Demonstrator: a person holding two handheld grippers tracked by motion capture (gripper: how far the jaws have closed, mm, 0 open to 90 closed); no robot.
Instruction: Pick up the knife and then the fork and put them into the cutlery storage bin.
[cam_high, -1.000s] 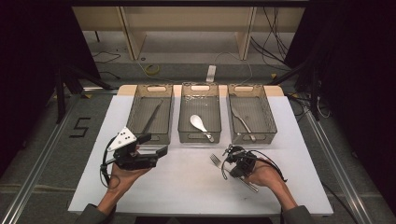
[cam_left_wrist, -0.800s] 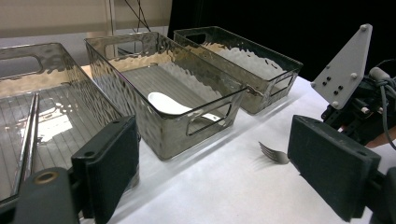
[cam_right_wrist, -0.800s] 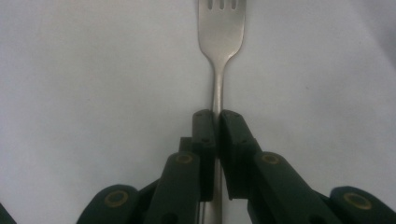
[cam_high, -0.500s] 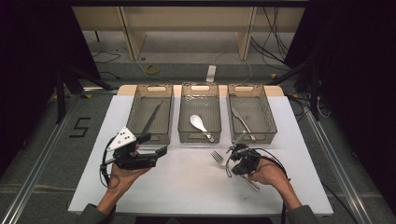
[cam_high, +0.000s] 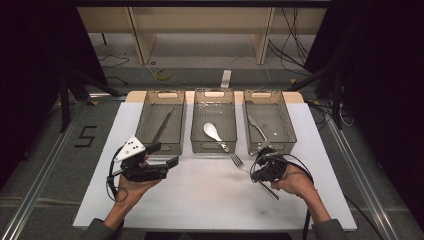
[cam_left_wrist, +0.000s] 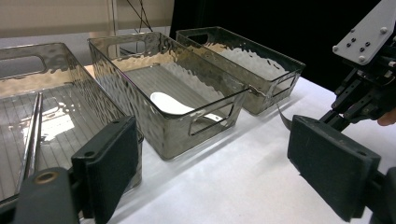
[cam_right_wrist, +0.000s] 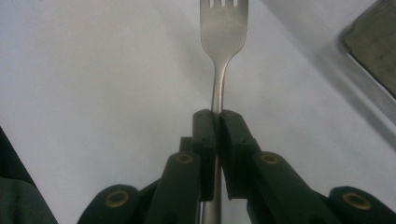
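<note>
While the fork (cam_right_wrist: 223, 32) sits clamped by its handle between the closed jaws of the right hand-held gripper (cam_right_wrist: 216, 116), it hangs just above the white worktop (cam_high: 210, 200), tines pointing toward eleven o'clock in the high view and its handle end trailing back toward five o'clock. So the pick-up looks done; the drop-off is what remains.

At about one o'clock from the fork stands the right bin (cam_high: 267, 120), which already holds a piece of metal cutlery that looks like another fork; I judge that to be the destination, a short carry away. The middle bin (cam_high: 214, 122), at about eleven o'clock, holds a white spoon (cam_high: 212, 132), and the left bin (cam_high: 160, 122), toward ten o'clock, holds a long slim utensil (cam_high: 164, 122), perhaps a knife. No other loose cutlery lies on the worktop, so this may be the last item.

Far over at nine o'clock, the left hand-held gripper (cam_high: 162, 156) waits with jaws wide apart, holding nothing.
</note>
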